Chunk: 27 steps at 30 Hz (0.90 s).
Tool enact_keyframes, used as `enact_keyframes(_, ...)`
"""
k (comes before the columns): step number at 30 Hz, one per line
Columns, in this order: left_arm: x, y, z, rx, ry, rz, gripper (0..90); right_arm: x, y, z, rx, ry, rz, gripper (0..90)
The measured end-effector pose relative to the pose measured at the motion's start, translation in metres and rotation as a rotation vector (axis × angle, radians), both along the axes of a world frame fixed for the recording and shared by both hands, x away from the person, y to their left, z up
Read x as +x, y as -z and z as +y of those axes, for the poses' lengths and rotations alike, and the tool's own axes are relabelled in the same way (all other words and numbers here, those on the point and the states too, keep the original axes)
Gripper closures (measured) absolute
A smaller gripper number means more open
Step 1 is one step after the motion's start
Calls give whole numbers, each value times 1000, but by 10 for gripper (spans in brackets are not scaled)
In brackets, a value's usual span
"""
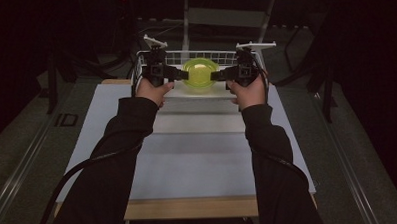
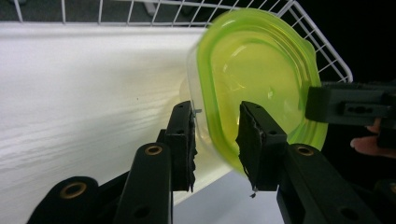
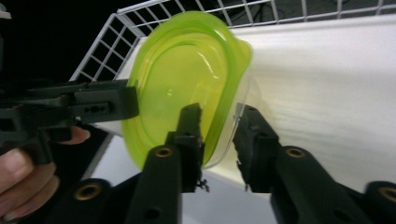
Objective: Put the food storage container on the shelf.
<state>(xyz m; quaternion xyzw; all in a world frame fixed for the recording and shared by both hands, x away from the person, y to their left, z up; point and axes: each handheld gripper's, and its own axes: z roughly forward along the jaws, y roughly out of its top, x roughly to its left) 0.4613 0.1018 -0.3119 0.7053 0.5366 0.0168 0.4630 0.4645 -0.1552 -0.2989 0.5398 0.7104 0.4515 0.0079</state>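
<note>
the left gripper point(image 2: 215, 140) clamps one edge of the tub point(image 2: 254, 79), its jaws straddling the green lid's rim. the right gripper point(image 3: 218, 140) clamps the opposite edge the same way. the tub hangs between them at the desk's point(image 1: 198, 157) far edge, just above a white tray point(image 1: 196, 92) inside a wire basket point(image 1: 209, 55).

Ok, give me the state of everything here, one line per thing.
Container: lid on, held over the tray between both grippers.
Lid: green, seated on the container.
Left gripper: jaws astride the container's rim.
Right gripper: jaws astride the opposite rim.
Wire basket: behind the container.
</note>
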Motion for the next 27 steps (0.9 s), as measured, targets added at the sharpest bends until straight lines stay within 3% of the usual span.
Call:
enact_keyframes(2,1,1,-2,-22,4,2,627,5,1,-2,0,1,-5,661)
enact_keyframes(7,-1,-1,-7,-22,-1,-23,510,15,6,-4,-12,6,-14,551)
enact_keyframes(9,-2,-3,-5,-27,-13,-41,506,15,5,-6,-20,11,-48,522)
enact_keyframes(13,-5,-5,0,-30,-24,-66,490,12,1,-10,-18,23,-98,487)
enact_keyframes(14,-8,-7,3,-46,-27,-83,490,10,-1,-11,-28,17,-112,473)
enact_keyframes(18,-15,-10,9,-41,-13,-106,461,-5,-7,-12,-53,-14,-155,460)
enact_keyframes(22,-29,-4,18,-77,41,-165,330,-23,0,-9,-82,-43,-178,519)
enact_keyframes(23,-33,-2,20,-77,62,-190,294,-27,5,-8,-86,-47,-173,561)
enact_keyframes(25,-42,5,23,-90,59,-235,243,-33,15,-3,-112,-63,-175,652)
enact_keyframes(27,-50,14,22,-64,81,-280,202,-35,24,2,-127,-68,-168,753)
